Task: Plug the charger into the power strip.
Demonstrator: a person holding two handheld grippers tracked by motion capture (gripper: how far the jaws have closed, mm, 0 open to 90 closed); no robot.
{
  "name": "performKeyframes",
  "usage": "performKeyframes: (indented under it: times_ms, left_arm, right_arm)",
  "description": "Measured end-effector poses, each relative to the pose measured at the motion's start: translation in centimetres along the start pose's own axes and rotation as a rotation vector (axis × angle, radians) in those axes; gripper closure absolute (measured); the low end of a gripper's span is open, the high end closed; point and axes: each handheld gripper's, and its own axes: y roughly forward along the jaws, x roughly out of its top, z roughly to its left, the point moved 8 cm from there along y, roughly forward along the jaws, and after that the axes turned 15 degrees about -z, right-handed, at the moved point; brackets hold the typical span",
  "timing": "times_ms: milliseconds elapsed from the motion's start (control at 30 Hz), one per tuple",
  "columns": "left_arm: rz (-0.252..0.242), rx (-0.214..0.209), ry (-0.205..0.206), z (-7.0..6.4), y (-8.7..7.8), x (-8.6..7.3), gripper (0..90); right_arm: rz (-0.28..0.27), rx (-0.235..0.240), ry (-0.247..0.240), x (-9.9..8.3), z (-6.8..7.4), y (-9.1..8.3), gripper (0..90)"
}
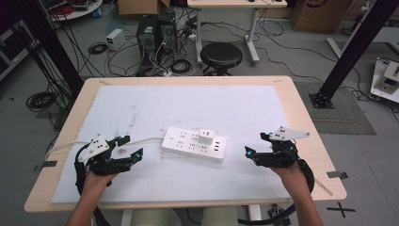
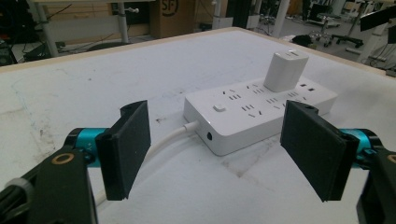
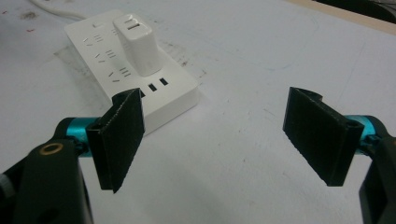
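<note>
The left gripper (image 1: 131,146) and right gripper (image 1: 255,143) both held their fingers wide apart, empty. Between them lay a white plastic power strip (image 1: 194,144), a white cube charger (image 1: 205,136) plugged in.

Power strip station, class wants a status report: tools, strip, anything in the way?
Left tool open, right tool open, both empty. Power strip flat on the table between them, white charger plugged in. Its cable runs under the left tool.
</note>
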Motion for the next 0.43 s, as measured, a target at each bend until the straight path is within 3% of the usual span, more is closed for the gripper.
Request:
performKeyframes:
  times_ms: [433]
  left_arm:
    - [0.004, -0.003, -0.002, -0.05, 0.12, -0.05, 24.5]
  right_arm:
    - [-0.006, -0.003, 0.017, -0.45, -0.35, -0.26, 21.2]
